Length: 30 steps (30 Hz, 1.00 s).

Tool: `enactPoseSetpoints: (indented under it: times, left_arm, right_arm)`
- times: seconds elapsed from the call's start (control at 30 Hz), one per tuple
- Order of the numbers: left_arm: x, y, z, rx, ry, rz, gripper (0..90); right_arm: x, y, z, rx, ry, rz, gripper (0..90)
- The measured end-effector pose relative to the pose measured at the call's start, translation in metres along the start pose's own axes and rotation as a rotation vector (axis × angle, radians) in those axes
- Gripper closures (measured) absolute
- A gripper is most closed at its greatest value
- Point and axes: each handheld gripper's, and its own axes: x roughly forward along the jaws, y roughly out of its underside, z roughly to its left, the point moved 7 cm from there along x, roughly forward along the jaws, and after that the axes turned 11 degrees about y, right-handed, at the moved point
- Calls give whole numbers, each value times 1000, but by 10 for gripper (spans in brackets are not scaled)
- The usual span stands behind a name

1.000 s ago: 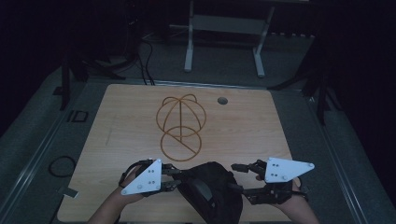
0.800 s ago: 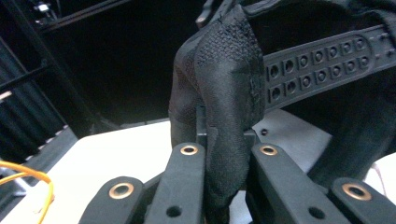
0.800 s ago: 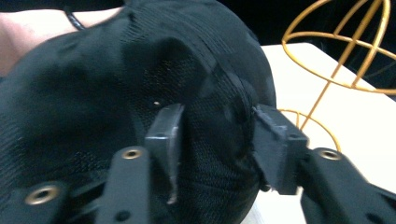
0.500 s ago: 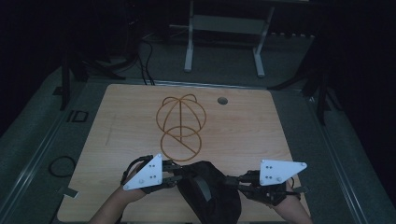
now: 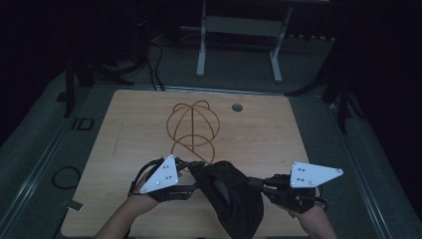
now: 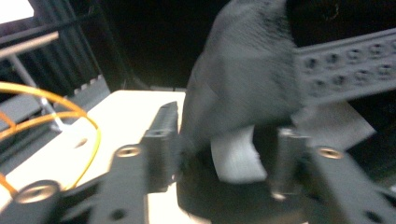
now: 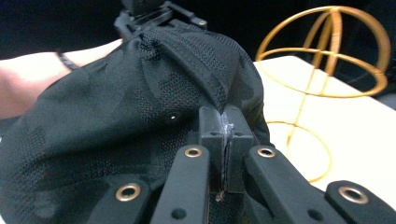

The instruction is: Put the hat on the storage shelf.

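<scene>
A black fabric cap (image 5: 231, 191) hangs between my two grippers above the table's near edge. My left gripper (image 5: 195, 174) holds the cap's left rim. In the left gripper view its jaws (image 6: 223, 140) stand fairly wide apart with a thick fold of the cap (image 6: 243, 79) and a white label between them. My right gripper (image 5: 254, 183) is shut on the cap's right side; its jaws (image 7: 225, 119) pinch a seam of the cap (image 7: 116, 116). A gold wire stand (image 5: 191, 127) stands on the table beyond the cap.
The wooden table (image 5: 263, 134) has a round cable hole (image 5: 237, 107) near its far edge. A metal frame (image 5: 201, 45) stands on the floor behind the table. A cable loop (image 5: 64, 177) lies on the floor at the left.
Both hands shifted slightly, the right one dipping and then rising a little. The cap stays stretched between the two grippers.
</scene>
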Motion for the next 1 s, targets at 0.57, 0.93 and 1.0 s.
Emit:
enactPoseSetpoints:
  times: [0.57,0.93,1.0]
  left_arm:
    - [-14,37,24,-161,-144,78,53]
    - [-36,82,31,-235,-254,119,25]
    - [-43,98,31,-259,-306,132,25]
  right_arm:
    - [-23,0,-51,31,269,7,891]
    - [-27,-24,-76,24,374,-29,891]
    - [-23,-33,-83,14,391,-29,891]
